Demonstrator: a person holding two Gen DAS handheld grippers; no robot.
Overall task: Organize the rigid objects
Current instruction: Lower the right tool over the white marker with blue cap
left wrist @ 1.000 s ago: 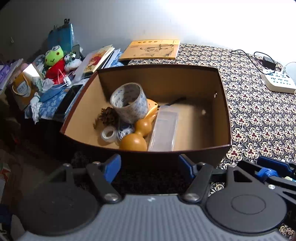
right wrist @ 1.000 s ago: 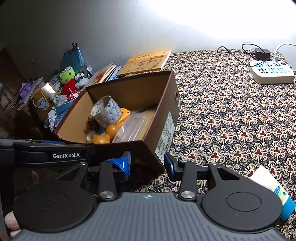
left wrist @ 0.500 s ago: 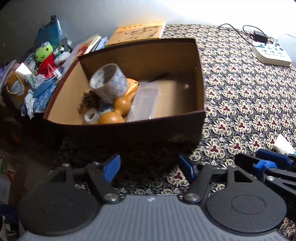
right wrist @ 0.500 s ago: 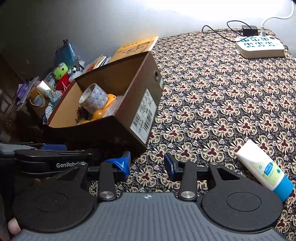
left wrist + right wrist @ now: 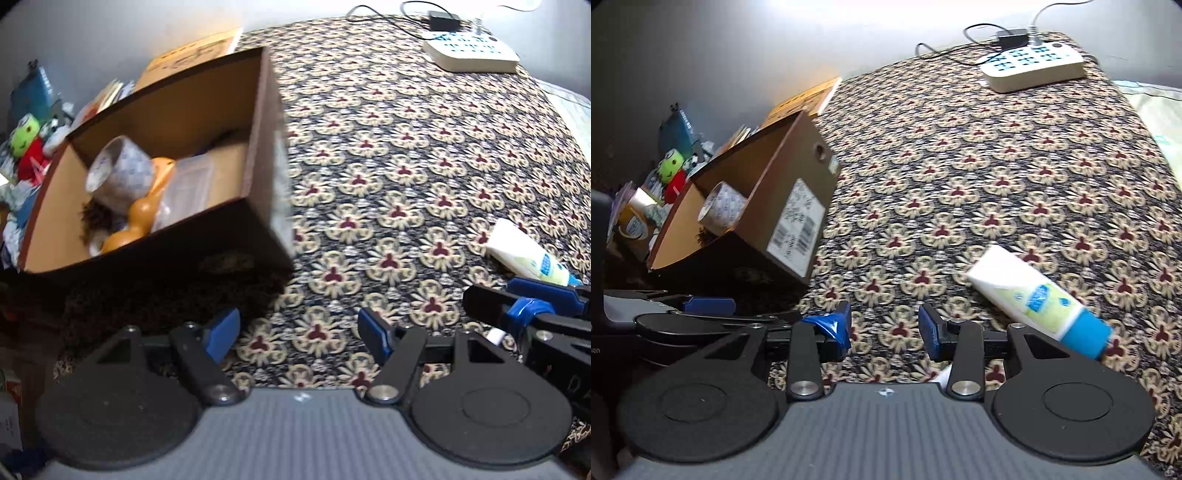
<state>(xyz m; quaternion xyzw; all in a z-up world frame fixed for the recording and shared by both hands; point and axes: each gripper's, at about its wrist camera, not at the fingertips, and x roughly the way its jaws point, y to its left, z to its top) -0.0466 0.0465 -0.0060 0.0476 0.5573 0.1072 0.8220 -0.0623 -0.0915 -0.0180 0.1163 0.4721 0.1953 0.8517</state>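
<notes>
Right gripper (image 5: 884,326) hovers with jaws apart and empty, as does the left gripper (image 5: 298,332). Box (image 5: 798,206) sits at left; tube (image 5: 1034,291), lower right on the cloth, looks light, squashy, probably best gripped across its middle.

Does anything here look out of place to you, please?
Yes: a white tube with a blue cap lies on its side, alone on the patterned cloth, well right of the brown box that holds the tape roll and gourd. Nothing looks spilled or damaged.
</notes>
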